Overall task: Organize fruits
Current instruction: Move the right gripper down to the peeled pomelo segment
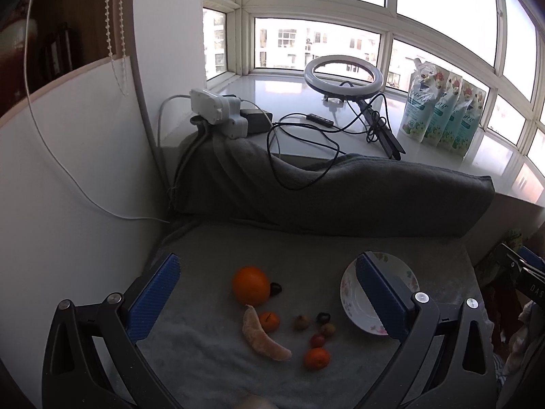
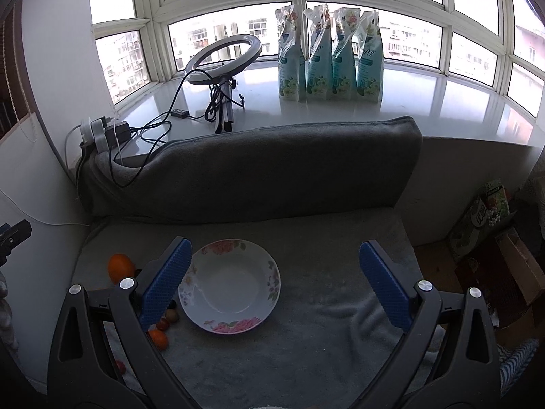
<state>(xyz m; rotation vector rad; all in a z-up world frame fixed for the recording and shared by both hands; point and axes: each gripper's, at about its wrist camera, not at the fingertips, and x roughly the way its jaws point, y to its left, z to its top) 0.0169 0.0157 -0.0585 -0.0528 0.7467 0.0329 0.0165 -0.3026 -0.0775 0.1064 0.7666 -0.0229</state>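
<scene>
On the grey blanket, fruit: large orange (image 1: 251, 284), two small tangerines (image 1: 317, 358), peeled segment (image 1: 264, 337) and small dark and brown fruits, loose and grouped left of the plate, likely awaiting sorting.
Plate: floral plate (image 2: 235, 284) lies empty just beside the fruit, probably the destination.
Left gripper (image 1: 269, 301): spread wide above the fruit, holding nothing.
Right gripper (image 2: 276, 281): wide apart over the plate, touching nothing.

Ring light (image 1: 343, 74) on windowsill (image 2: 425, 102), four refill pouches (image 2: 329, 54), grey blanket (image 2: 272, 167), power strip (image 1: 218, 110)
</scene>
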